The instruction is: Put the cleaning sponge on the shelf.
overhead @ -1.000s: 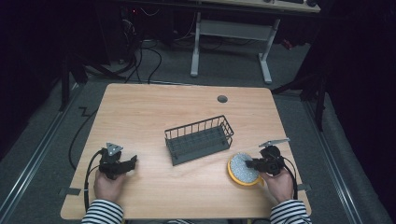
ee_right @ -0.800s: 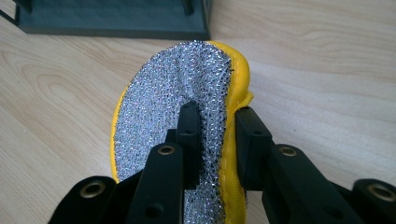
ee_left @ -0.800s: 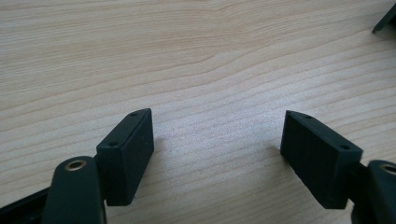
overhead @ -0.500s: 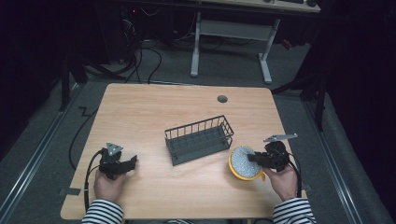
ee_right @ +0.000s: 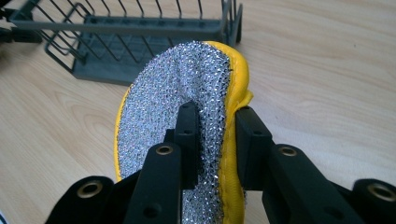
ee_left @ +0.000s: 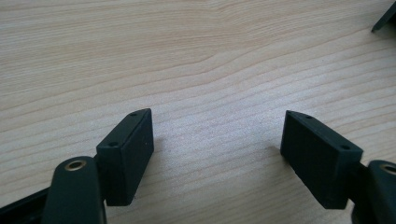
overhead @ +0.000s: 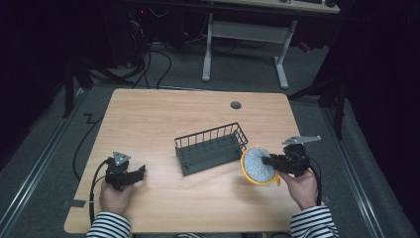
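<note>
Right gripper (overhead: 267, 160) clamps the yellow scouring pad (overhead: 257, 165), lifted beside the wire basket (overhead: 210, 148); left gripper (overhead: 141, 171) idles open. Next: carry over the rim, release inside.

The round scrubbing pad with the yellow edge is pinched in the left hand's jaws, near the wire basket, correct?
Not quite: the right gripper pinches the scrubbing pad, as the right gripper view shows. It is indeed near the wire basket.

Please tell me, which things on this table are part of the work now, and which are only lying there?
In use:
- right tool, shut on the round scouring pad
- wire basket, right beside the pad

Lying about:
- left tool, open over bare table
- table's cable hole
</note>
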{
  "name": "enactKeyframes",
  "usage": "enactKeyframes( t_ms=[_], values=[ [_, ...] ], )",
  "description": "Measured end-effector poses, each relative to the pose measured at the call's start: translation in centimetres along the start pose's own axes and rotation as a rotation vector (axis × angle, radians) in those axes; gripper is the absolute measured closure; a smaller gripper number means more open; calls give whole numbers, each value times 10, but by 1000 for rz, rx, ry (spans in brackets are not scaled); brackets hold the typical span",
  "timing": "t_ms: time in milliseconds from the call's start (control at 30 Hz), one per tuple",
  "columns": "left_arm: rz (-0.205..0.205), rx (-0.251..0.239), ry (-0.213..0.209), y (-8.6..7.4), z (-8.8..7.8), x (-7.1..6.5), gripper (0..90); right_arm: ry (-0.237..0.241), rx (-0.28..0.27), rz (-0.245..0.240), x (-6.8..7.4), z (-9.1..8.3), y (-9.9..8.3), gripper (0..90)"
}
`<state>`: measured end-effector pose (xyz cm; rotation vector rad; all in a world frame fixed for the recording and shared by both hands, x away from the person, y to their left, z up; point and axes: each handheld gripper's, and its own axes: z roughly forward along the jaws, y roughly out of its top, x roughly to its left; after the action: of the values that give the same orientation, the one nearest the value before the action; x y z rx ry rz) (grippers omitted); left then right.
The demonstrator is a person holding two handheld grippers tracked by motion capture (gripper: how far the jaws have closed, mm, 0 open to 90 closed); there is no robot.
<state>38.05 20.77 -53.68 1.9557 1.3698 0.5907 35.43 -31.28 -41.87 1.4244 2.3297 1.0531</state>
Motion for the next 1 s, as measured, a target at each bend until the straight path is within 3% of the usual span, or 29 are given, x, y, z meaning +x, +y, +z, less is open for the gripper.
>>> enactKeyframes(
  t_ms=[400, 800, 1000],
  values=[
    [2, 0, -2, 0, 0, 0, 261, 30, -53, -50, 12, -13, 42, 736],
    [2, 2, -4, 0, 0, 0, 260, 55, -105, -67, 17, -10, 84, 732],
    [2, 1, -5, 0, 0, 0, 261, 32, -117, -93, 20, -1, 108, 730]
  ],
)
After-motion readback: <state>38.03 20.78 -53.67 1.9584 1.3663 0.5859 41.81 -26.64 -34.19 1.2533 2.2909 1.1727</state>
